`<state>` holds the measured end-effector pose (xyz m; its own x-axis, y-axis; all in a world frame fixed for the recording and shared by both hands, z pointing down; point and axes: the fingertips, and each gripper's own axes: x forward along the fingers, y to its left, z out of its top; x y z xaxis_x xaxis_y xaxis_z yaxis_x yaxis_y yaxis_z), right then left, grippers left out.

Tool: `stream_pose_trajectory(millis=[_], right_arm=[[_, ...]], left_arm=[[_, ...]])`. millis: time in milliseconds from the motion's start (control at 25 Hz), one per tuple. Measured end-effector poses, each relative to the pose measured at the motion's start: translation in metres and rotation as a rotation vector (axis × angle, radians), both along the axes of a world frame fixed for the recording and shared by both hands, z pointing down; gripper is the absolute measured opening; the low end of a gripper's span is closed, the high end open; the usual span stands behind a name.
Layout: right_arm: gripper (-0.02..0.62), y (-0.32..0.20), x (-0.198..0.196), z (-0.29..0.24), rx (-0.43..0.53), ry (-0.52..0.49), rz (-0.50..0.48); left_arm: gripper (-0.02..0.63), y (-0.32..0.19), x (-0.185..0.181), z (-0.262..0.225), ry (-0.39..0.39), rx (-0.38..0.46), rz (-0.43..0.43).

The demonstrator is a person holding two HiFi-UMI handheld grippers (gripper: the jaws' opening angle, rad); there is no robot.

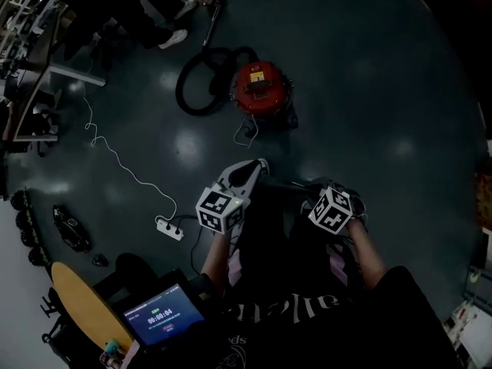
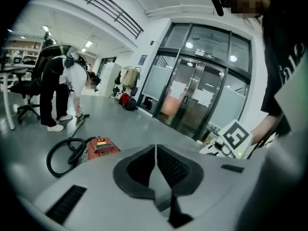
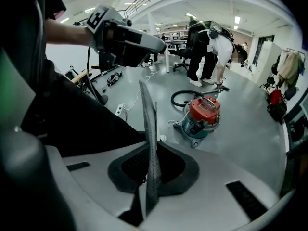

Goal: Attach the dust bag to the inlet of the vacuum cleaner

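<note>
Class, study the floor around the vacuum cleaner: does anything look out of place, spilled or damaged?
Nothing looks spilled or damaged. The red canister vacuum cleaner stands upright, its black hose coiled beside it. Only a thin white cable looks untidy, snaking loosely away from a white power strip: possibly a trip hazard.
</note>
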<state>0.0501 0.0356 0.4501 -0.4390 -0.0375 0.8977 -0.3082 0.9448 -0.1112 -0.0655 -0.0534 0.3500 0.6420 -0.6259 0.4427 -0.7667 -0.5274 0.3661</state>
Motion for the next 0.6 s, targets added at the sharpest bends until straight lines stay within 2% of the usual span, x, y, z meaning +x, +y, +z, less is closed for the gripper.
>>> stream_pose_trajectory(millis=[160,360,600], right_arm=[[0.037,-0.028,-0.024,0.025,-0.057,0.024,0.098],[0.037,-0.070,-0.046,0.058,-0.095,0.070,0.174],[0.037,-0.114,-0.050,0.123,-0.141,0.062,0.215]], left_arm=[[0.017,-0.063,-0.030,0.033,-0.028,-0.049,0.079],[0.017,-0.138,-0.066,0.081,-0.051,-0.067,0.131],[0.017,-0.203,-0.069,0.164,-0.092,-0.114,0.215]])
